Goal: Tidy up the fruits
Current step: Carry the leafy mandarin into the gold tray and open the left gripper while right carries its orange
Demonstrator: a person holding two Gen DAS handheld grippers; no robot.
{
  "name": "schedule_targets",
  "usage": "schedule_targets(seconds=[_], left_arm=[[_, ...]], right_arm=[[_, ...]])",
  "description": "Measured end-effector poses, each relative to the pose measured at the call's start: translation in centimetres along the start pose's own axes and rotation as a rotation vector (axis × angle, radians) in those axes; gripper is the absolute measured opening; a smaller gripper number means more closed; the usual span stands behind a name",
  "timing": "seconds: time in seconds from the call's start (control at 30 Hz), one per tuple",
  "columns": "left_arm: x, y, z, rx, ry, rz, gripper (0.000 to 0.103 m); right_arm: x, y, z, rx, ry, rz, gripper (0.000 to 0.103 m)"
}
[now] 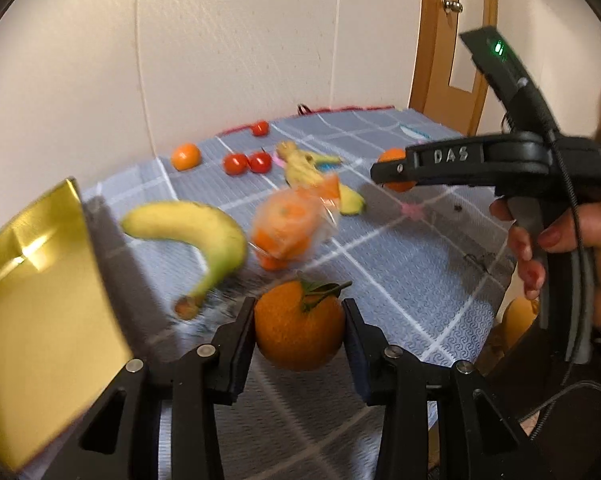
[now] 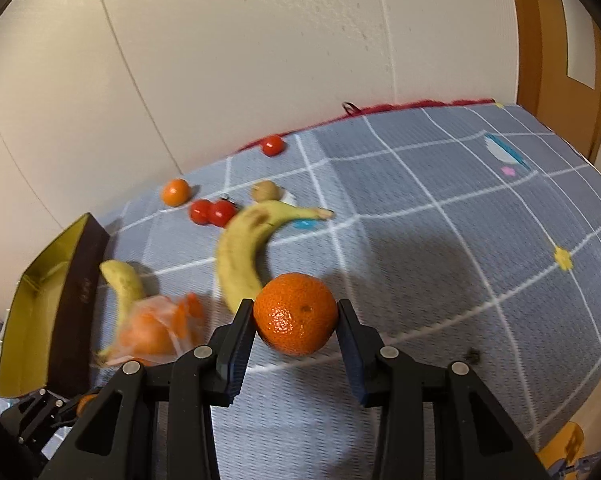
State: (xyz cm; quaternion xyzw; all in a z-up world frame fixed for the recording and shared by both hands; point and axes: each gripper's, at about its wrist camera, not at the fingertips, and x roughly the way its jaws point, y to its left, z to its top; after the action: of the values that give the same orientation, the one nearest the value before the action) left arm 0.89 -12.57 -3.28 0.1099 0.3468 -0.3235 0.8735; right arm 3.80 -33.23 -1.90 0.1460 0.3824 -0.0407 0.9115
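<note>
My left gripper (image 1: 299, 312) is shut on an orange with a green stem and leaves (image 1: 300, 336), lifted above the blue checked cloth (image 1: 400, 264). My right gripper (image 2: 296, 310) is shut on a smooth orange (image 2: 296, 316); in the left wrist view the right gripper (image 1: 394, 172) hangs at the right with that orange (image 1: 394, 157) in it. A gold-lined box (image 1: 40, 300) (image 2: 32, 320) stands open at the left. On the cloth lie two bananas (image 2: 244, 252) (image 2: 124, 284), a plastic bag of oranges (image 2: 156, 328), a loose orange (image 2: 175, 192) and red tomatoes (image 2: 212, 212).
A single tomato (image 2: 272, 145) sits near the wall and a brownish round fruit (image 2: 266, 191) lies by the far banana's stem. A white wall runs along the back, with a wooden door frame (image 1: 440, 40) at the right. A hand (image 1: 572, 248) holds the right gripper's handle.
</note>
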Motion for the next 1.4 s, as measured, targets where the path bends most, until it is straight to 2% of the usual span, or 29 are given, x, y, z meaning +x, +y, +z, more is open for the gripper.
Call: schedule_targets(seconds=[0.23,0.4,0.53,0.7,0.87,1.13,1.4], left_arm=[[-3.8,3.5,1.0,-0.003,-0.072,0.067,0.042],[-5.5,7.5,1.1,-0.049,-0.088,0.154,0.042],[-6.7,11.2,0.2,-0.143,-0.099,0.219,0.042],[-7.7,15.4,-1.4,-0.328,-0.112,0.284,0.042],[-8.0,17.5,-2.8,-0.422,-0.084,0.361,0.042],[-8.3,19.1,-4.4,-0.44,-0.029,0.461,0.042],[-8.4,21.5,-6.1,-0.525,0.036,0.496,0.042]], right_arm=[[-0.4,2.0,0.4,-0.01,-0.03,0.039,0.041],[-0.8,3.5,0.5,-0.031,-0.059,0.066,0.041],[-1.0,5.0,0.5,-0.059,-0.072,0.087,0.041],[-1.0,7.1,0.3,-0.098,-0.077,0.119,0.041],[-1.0,10.2,-0.3,-0.165,-0.09,0.163,0.041],[-1.1,15.1,-1.7,-0.293,-0.104,0.251,0.041],[-1.0,18.8,-3.0,-0.387,-0.095,0.312,0.041]])
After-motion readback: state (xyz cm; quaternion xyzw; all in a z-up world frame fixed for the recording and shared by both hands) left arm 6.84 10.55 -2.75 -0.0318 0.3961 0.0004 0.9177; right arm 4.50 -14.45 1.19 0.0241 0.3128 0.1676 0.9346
